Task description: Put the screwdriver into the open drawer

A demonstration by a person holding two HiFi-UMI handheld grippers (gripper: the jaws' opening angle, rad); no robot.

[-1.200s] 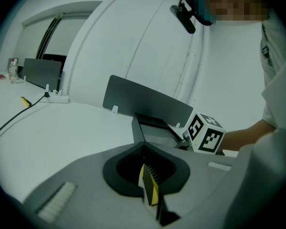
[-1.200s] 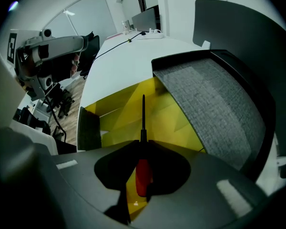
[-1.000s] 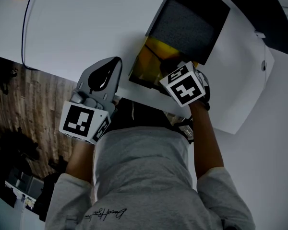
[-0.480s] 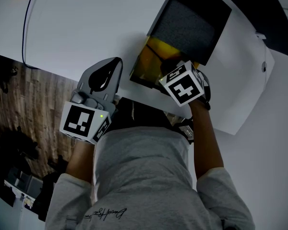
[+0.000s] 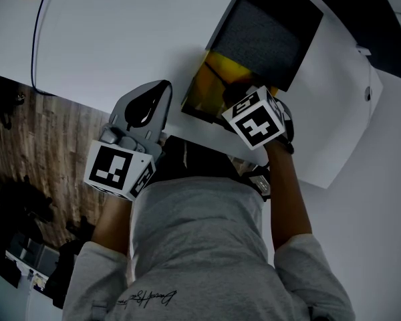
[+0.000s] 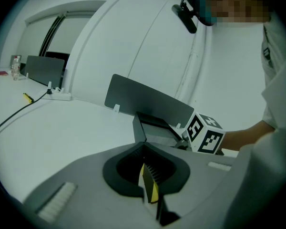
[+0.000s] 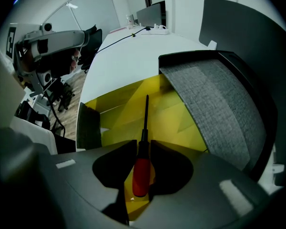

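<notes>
The drawer stands open with a yellow inside; in the head view its yellow floor shows at the white desk's front edge. A screwdriver with a red handle and black shaft points into the drawer. My right gripper points steeply down over it and its jaws are opening, the screwdriver's black neck between the tips with a thin gap on either side. In the head view only that gripper's marker cube shows above the drawer. My left gripper hangs shut and empty to the drawer's left.
A grey felt-lined panel lies just behind the drawer opening. A black cable runs over the white desk to a power strip. A grey divider panel stands on the desk. Wood floor lies left.
None visible in the head view; both grippers keep their places.
</notes>
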